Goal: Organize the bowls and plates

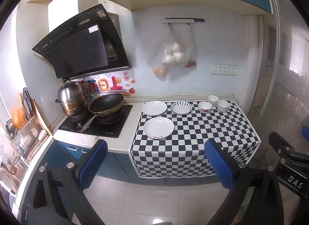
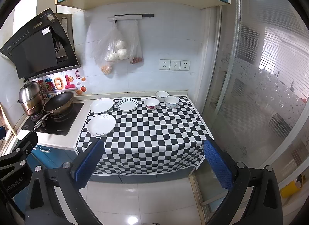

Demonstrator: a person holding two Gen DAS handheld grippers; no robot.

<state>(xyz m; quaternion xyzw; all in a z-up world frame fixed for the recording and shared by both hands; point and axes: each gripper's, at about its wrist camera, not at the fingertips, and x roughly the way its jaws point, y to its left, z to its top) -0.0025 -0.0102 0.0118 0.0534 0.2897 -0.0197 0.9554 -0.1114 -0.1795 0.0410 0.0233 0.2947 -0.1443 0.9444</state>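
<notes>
Three plates lie on a black-and-white checked cloth [image 1: 193,138] on the counter: a white plate [image 1: 158,127] nearest me, a plain white plate [image 1: 154,108] behind it, and a striped-rim plate [image 1: 181,107] to its right. Three bowls stand at the back right: a flowered bowl [image 1: 205,107], a white bowl [image 1: 212,100] and a blue-patterned bowl [image 1: 223,105]. The right wrist view shows the same plates [image 2: 101,124] and bowls [image 2: 152,103]. My left gripper [image 1: 156,164] and right gripper [image 2: 153,164] hang open in front of the counter, well short of the dishes, with nothing between the blue pads.
A hob with a dark wok [image 1: 106,103] and a steel steamer pot [image 1: 71,99] sits left of the cloth. A dish rack [image 1: 25,132] stands at far left. Plastic bags [image 1: 171,51] hang on the wall above the counter. A glass door [image 2: 260,89] closes the right side.
</notes>
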